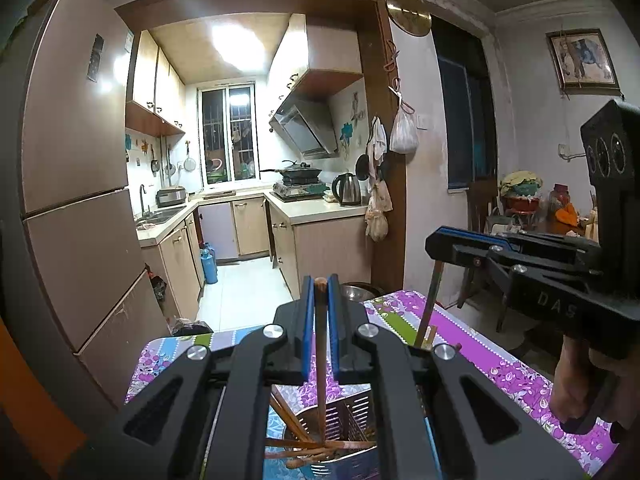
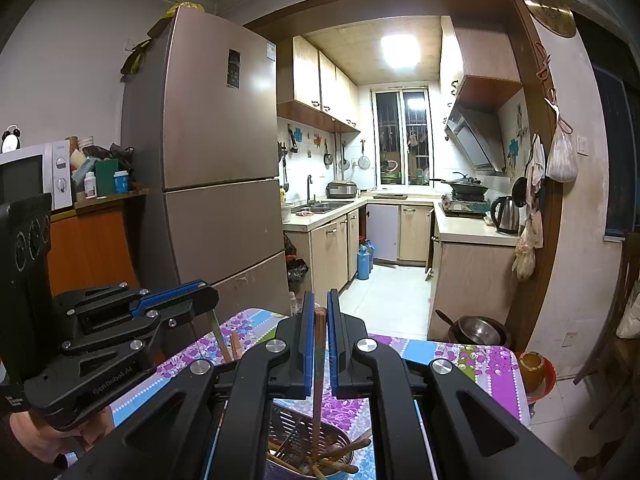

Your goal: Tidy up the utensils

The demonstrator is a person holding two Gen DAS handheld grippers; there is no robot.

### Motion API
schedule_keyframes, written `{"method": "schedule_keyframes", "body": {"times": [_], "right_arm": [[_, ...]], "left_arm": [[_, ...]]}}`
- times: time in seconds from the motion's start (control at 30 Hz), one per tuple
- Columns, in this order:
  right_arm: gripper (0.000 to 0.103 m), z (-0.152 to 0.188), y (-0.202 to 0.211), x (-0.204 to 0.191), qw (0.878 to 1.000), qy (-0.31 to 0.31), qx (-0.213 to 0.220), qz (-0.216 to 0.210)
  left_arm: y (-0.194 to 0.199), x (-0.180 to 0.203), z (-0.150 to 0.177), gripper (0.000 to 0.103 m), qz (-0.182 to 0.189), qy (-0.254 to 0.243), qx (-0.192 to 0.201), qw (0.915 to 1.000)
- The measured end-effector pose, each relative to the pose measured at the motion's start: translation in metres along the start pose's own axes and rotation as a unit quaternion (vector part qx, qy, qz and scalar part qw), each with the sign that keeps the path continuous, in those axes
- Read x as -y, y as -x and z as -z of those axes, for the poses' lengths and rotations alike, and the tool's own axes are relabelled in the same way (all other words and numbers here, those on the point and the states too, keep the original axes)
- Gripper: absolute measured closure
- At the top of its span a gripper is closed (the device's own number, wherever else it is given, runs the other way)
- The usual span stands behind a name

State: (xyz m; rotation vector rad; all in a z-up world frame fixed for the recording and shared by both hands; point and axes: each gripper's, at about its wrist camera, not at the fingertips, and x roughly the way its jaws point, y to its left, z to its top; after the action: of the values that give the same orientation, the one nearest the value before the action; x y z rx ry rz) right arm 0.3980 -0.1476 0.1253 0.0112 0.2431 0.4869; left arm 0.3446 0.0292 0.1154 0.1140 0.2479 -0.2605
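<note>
Upright chopsticks (image 1: 320, 360) above perforated holder (image 1: 340, 416).

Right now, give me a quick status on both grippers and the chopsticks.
Left hand-held gripper shut on a chopstick. Right hand-held gripper shut on another chopstick. Both upright over the metal utensil holder. Nothing in the way.

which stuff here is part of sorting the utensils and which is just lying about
In the job: left gripper shut on a chopstick; right gripper shut on another chopstick; metal utensil holder.

Lying about: kettle, wok, microwave, metal bowl.
</note>
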Motion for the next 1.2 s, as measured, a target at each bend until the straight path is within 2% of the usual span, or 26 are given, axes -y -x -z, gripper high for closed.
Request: {"method": "schedule_keyframes", "body": {"times": [0.23, 0.27, 0.3, 0.33, 0.37, 0.77, 0.87, 1.07, 1.2], "right_arm": [[0.096, 0.005, -0.010, 0.006, 1.000, -0.004, -0.003, 0.001], [0.093, 0.005, -0.011, 0.008, 1.000, -0.007, -0.003, 0.002], [0.083, 0.005, -0.010, 0.009, 1.000, -0.010, -0.003, 0.001], [0.078, 0.006, -0.009, 0.010, 1.000, -0.012, -0.001, 0.001], [0.072, 0.006, -0.006, 0.012, 1.000, -0.014, 0.002, 0.001], [0.071, 0.000, 0.030, 0.011, 1.000, -0.019, 0.022, 0.009], [0.071, 0.004, 0.050, 0.011, 0.999, -0.026, 0.033, 0.009], [0.055, 0.036, 0.112, 0.007, 0.997, -0.035, 0.066, 0.020], [0.039, 0.071, 0.152, -0.006, 0.996, -0.034, 0.075, 0.028]], "left_arm": [[-0.007, -0.006, 0.003, 0.097, -0.008, 0.010, 0.002, 0.9999], [-0.006, -0.006, 0.004, 0.088, -0.009, 0.013, 0.002, 0.9999], [-0.006, -0.009, 0.004, 0.066, -0.013, 0.018, 0.003, 0.9997], [-0.004, -0.010, 0.004, 0.056, -0.017, 0.021, 0.008, 0.9996], [-0.001, -0.011, 0.004, 0.051, -0.020, 0.022, 0.013, 0.9995], [0.029, -0.015, -0.004, 0.051, -0.033, 0.029, 0.032, 0.9985], [0.046, -0.015, -0.001, 0.038, -0.034, 0.031, 0.044, 0.9979], [0.104, -0.027, 0.033, 0.007, -0.063, 0.049, 0.080, 0.9936], [0.139, -0.035, 0.066, 0.006, -0.090, 0.062, 0.088, 0.9902]]}}
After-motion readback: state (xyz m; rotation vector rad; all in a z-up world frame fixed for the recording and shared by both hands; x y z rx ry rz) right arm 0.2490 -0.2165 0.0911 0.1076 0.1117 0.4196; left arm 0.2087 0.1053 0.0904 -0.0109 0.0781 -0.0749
